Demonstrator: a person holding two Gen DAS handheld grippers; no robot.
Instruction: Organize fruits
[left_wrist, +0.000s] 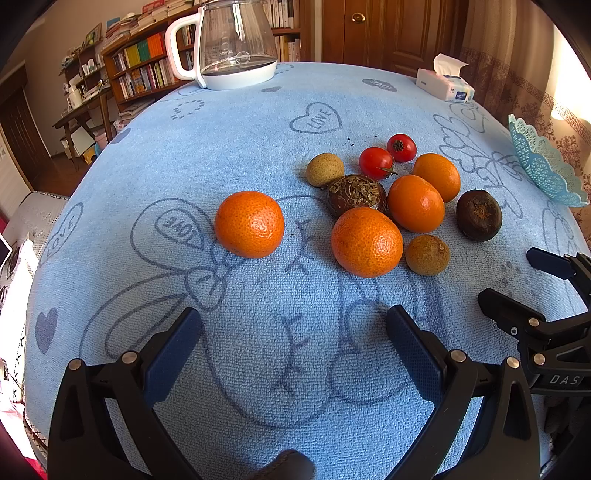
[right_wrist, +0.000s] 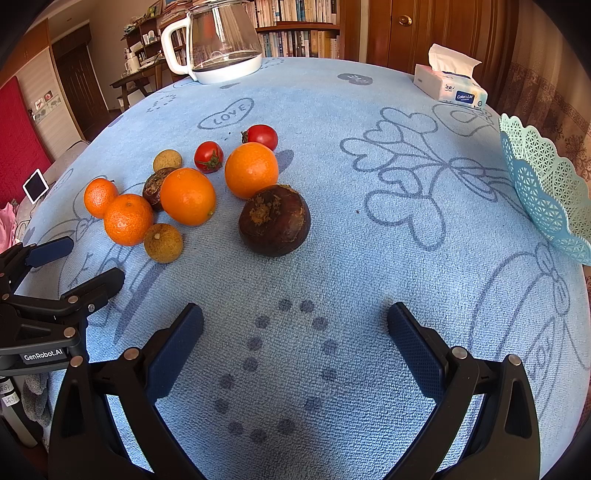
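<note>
Fruit (right_wrist: 188, 195) lies clustered on the blue-clothed table (right_wrist: 332, 240), well apart from the lattice basket (right_wrist: 546, 192) at its right edge. Left gripper (left_wrist: 293, 332) and right gripper (right_wrist: 295, 328) both hover wide open, holding nothing. Round oranges (left_wrist: 249, 223) could roll off if nudged, and the tomatoes (right_wrist: 208, 157) might bruise under a hard squeeze.

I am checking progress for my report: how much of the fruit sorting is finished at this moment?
Nothing looks done yet. The lace basket shows no fruit inside from here. In hand: nothing; the left gripper and right gripper are both open. Left: all fruit lies on the blue cloth, including four oranges, two tomatoes and the dark fruit.
</note>
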